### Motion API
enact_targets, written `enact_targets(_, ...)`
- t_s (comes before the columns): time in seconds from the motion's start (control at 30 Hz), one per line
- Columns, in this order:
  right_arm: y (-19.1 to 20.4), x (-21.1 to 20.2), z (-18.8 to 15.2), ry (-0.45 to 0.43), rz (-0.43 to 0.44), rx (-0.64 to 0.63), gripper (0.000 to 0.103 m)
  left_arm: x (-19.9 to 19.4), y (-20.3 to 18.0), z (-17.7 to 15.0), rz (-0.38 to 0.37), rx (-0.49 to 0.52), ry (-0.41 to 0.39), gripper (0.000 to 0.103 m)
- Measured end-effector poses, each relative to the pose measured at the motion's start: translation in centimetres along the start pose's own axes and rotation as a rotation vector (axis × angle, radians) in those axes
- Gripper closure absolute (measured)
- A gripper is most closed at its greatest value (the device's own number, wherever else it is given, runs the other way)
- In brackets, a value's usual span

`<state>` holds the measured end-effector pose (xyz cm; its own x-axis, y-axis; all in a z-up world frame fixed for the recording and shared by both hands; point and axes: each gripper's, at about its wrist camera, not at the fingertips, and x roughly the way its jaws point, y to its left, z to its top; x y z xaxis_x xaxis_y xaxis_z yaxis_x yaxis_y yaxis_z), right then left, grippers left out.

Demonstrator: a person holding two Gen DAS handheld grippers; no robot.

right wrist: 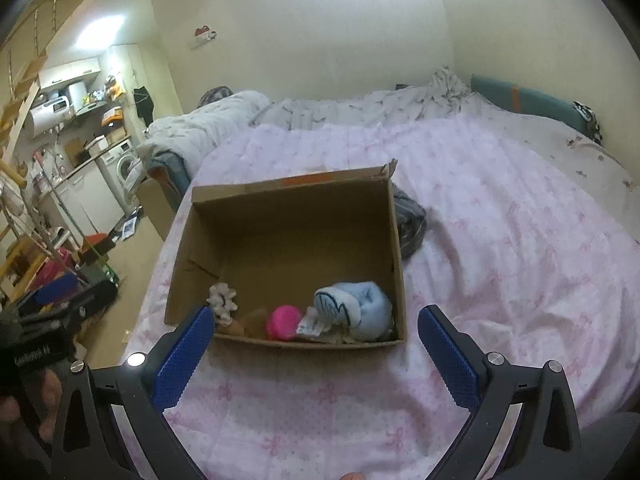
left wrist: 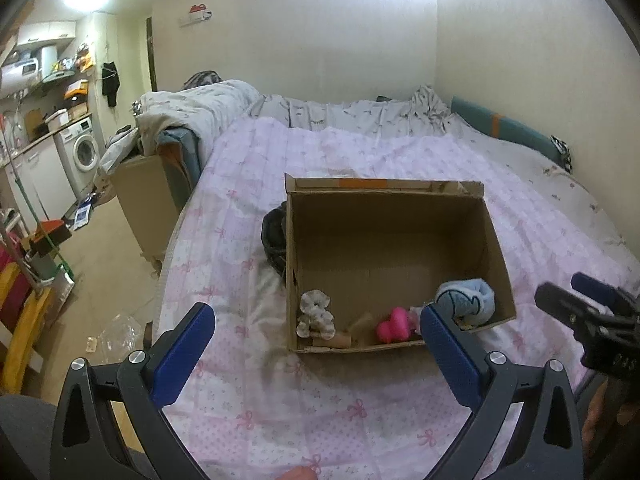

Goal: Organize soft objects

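**Dark cloth waits beside the box**

Both hand-held grippers, left (left wrist: pixel 316 334) and right (right wrist: pixel 312 334), hold nothing, jaws wide apart. The cardboard box (right wrist: pixel 280 216) on the bed (right wrist: pixel 500 240) sits straight ahead. The dark cloth (right wrist: pixel 410 224) lies against the box's far corner, seemingly nearer the right one.

Matt brown cardboard box (right wrist: pixel 280 216) on soft quilted cotton bedspread (right wrist: pixel 500 240); fluffy pale-blue plush toy (right wrist: pixel 360 308), glossy pink plastic ball (right wrist: pixel 284 320), textured blue rubbery gripper pads (right wrist: pixel 448 364), shiny metal screws (right wrist: pixel 136 359).
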<state>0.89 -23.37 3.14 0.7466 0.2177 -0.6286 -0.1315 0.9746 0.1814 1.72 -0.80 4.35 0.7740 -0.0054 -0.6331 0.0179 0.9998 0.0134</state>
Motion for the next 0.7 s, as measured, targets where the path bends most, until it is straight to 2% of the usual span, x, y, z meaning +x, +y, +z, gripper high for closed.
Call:
enact_targets(0.37, 0.48, 0.62, -0.36, 0.011, -0.023, -0.023, 0.000, 0.94, 0.52, -0.18, -0.008, -0.040, 0.046, 0.001)
enact_targets(0.7, 0.63, 0.77, -0.36, 0.015, -0.036, -0.026, 0.000, 0.96, 0.58, -0.45, -0.009, -0.043, 0.056, 0.001)
